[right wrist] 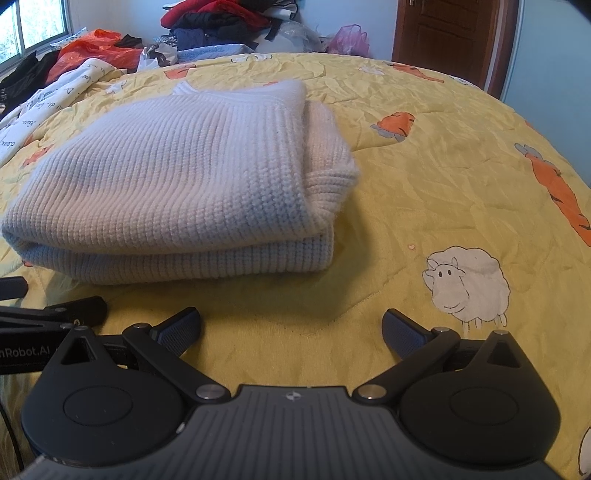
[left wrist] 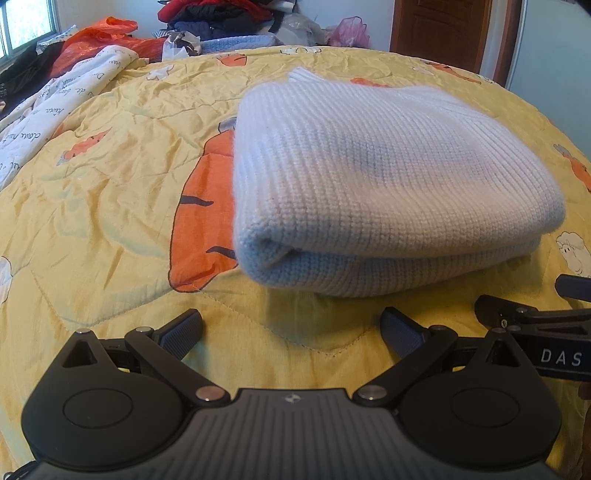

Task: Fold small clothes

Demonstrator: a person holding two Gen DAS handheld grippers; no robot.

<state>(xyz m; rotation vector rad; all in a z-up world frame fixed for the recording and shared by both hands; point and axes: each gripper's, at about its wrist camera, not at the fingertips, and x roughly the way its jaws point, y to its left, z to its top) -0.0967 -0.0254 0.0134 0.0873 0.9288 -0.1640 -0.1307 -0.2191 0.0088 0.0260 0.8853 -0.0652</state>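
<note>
The folded sweater lies on the bed, ahead-right of the left hand-held gripper and ahead-left of the right hand-held gripper, roughly equally near; both gape wide, empty.

clothes pile cropped (top edge), blurred

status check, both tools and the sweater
Left tool open, empty. Right tool open, empty. White knit sweater folded on yellow quilt, untouched. Nothing between tools and sweater.
</note>
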